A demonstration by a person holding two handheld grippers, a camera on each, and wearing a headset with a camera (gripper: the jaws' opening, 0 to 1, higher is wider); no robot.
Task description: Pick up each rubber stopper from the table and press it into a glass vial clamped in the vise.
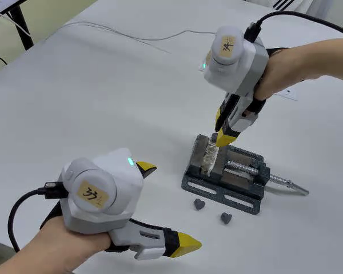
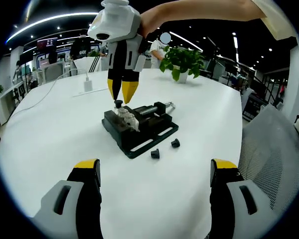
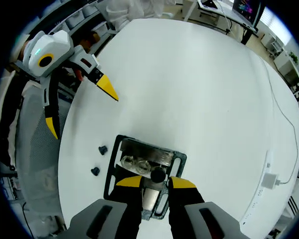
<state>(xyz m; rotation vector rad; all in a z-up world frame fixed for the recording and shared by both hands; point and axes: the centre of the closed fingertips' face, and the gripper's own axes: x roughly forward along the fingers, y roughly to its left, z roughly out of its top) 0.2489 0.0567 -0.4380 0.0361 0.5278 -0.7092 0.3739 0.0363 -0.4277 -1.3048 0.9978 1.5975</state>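
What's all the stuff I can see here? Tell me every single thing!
Table: one, white, under everything.
Vise: one, black, on the table.
Glass vials: a few, clear, clamped in the vise; exact count unclear.
Rubber stoppers: three, dark grey; two loose on the table beside the vise (second), one on a vial.
Cable: one, thin, grey, across the far side of the table.
Plug: one, white, on the table.
Plant: one, green, at the table's far edge.
Left gripper: white, yellow-tipped jaws, open, away from the vise.
Right gripper: same colours, jaws close together over the stoppered vial.
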